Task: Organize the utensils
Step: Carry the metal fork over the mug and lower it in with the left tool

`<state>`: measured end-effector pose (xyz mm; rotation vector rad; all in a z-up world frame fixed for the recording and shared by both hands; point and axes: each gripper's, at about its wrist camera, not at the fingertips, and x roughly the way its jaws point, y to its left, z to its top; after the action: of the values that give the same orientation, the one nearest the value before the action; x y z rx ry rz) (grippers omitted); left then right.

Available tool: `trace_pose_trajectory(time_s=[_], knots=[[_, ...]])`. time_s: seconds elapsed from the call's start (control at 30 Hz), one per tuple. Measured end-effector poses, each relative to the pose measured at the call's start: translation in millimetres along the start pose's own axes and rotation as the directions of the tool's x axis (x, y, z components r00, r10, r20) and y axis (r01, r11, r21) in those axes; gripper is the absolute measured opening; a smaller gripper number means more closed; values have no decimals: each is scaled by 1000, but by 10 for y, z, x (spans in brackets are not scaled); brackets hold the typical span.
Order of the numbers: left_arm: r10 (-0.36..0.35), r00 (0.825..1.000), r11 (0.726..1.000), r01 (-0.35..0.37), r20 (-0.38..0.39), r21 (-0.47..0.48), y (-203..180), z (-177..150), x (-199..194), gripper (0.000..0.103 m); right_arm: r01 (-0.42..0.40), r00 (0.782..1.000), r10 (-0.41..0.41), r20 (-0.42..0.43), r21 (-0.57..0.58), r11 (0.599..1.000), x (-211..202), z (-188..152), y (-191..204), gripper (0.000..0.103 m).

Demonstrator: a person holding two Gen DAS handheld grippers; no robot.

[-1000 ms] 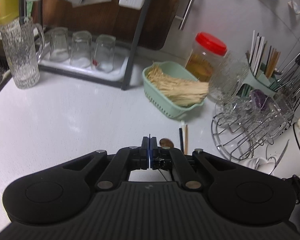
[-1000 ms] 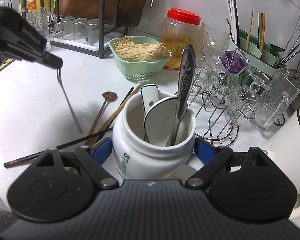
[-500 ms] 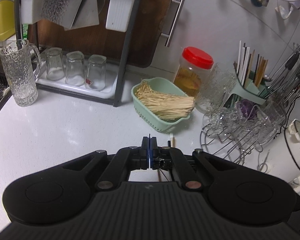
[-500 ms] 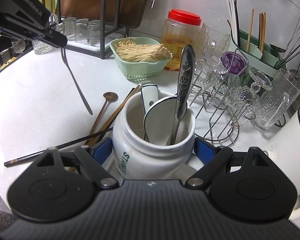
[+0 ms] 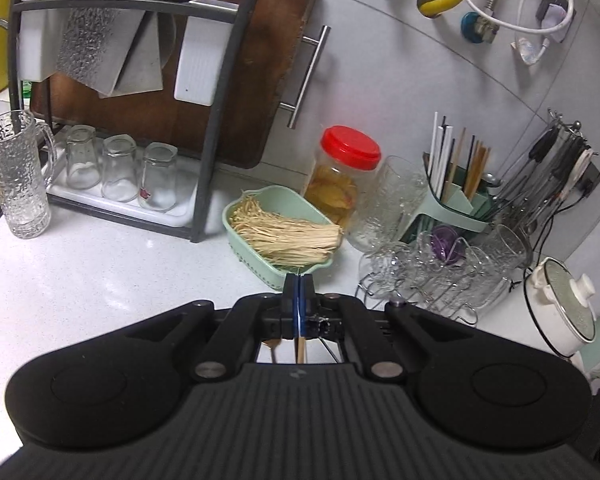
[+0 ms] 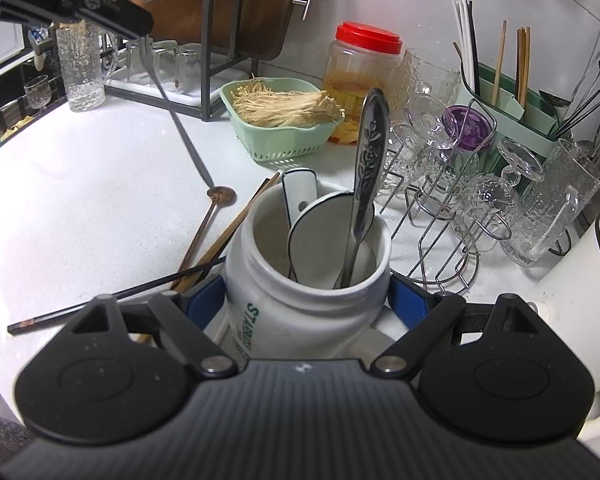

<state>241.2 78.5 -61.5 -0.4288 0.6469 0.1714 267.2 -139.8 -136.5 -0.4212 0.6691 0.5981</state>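
Right wrist view: left gripper (image 6: 140, 36) pinches a fork (image 6: 176, 120) aloft; right gripper (image 6: 306, 300) clamps the jar (image 6: 300, 312); next, lower the fork in.

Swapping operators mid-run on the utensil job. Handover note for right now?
Left gripper: shut on a metal utensil, hanging handle-down above the counter.
Right gripper: shut on the white jar, which stands on the counter.
Done: a white spoon and an embossed metal spoon stand in the jar.
Left: drop the held utensil in, then collect the small brown spoon, wooden chopsticks and black chopstick lying left of the jar.
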Motion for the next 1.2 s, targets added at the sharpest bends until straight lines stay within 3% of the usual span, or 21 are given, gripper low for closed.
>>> trace_pose_trajectory(time_s=[0.23, 0.8, 1.07, 1.2], knots=[[-31, 999, 999, 30, -32, -17, 20, 41, -16, 1, 17, 1000, -17, 7, 13, 1000, -13, -16, 34, 90], [-115, 992, 978, 120, -43, 170, -574, 266, -397, 1, 32, 999, -32, -3, 28, 999, -2, 4, 63, 91], [-96, 989, 950, 124, -111, 286, -852, 110, -231, 1, 26, 1000, -26, 8, 24, 999, -19, -8, 100, 90], [-110, 977, 936, 163, -181, 312, -926, 19, -128, 1, 24, 1000, -24, 10, 25, 999, -27, -12, 99, 90]])
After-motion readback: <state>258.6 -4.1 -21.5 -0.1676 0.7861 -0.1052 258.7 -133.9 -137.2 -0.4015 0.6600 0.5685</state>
